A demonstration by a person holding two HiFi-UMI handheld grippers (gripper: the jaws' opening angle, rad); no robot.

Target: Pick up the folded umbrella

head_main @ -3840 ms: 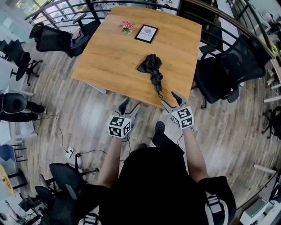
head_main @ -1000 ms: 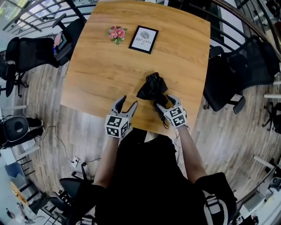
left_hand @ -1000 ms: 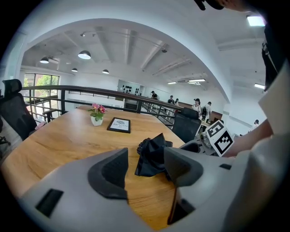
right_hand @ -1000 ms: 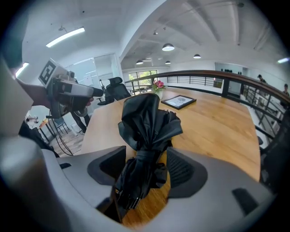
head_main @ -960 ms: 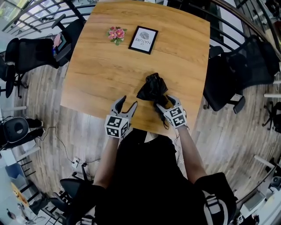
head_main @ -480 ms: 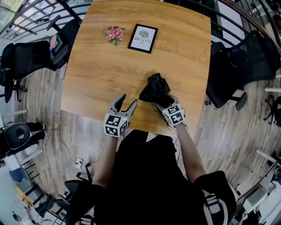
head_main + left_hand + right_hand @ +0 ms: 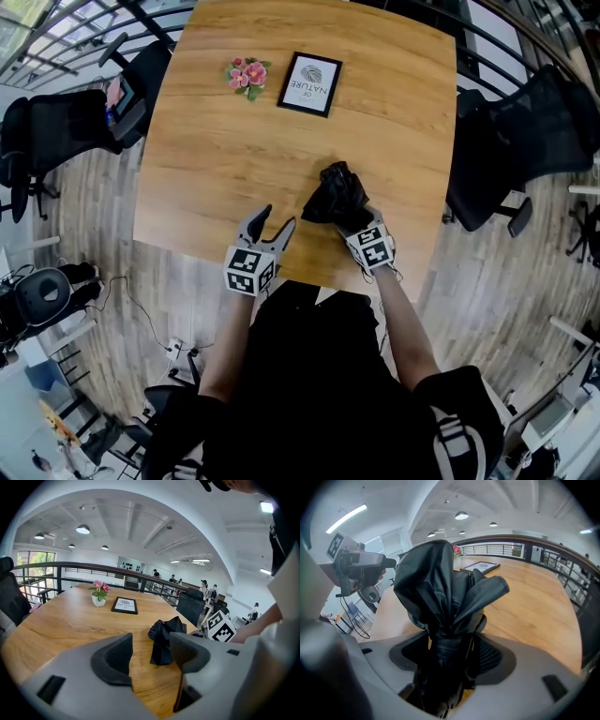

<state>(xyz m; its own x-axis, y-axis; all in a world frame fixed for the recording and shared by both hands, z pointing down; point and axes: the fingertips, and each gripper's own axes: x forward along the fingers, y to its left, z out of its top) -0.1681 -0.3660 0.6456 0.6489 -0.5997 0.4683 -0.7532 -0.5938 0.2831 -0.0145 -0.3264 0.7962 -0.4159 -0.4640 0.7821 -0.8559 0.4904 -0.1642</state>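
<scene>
Right jaws: spread wide on the right gripper (image 7: 451, 654) and just opened further, they straddle the handle end of the umbrella (image 7: 337, 192) without squeezing it yet.
Left jaws: parted and empty on the left gripper (image 7: 275, 225), which hovers over the table's (image 7: 234, 141) near edge, just beside the umbrella.
Just changed: the right gripper has sunk over the umbrella's near end; the umbrella itself has not shifted.
Meaning: the reach looks finished, while closing and lifting appear still to come.
Where: the umbrella lies flat near the person's edge of the table, well apart from the framed picture (image 7: 310, 72) and flowers (image 7: 243, 71).
Long axis: it runs outward from the person, handle end nearest and bunched black fabric pointing toward the far side.
</scene>
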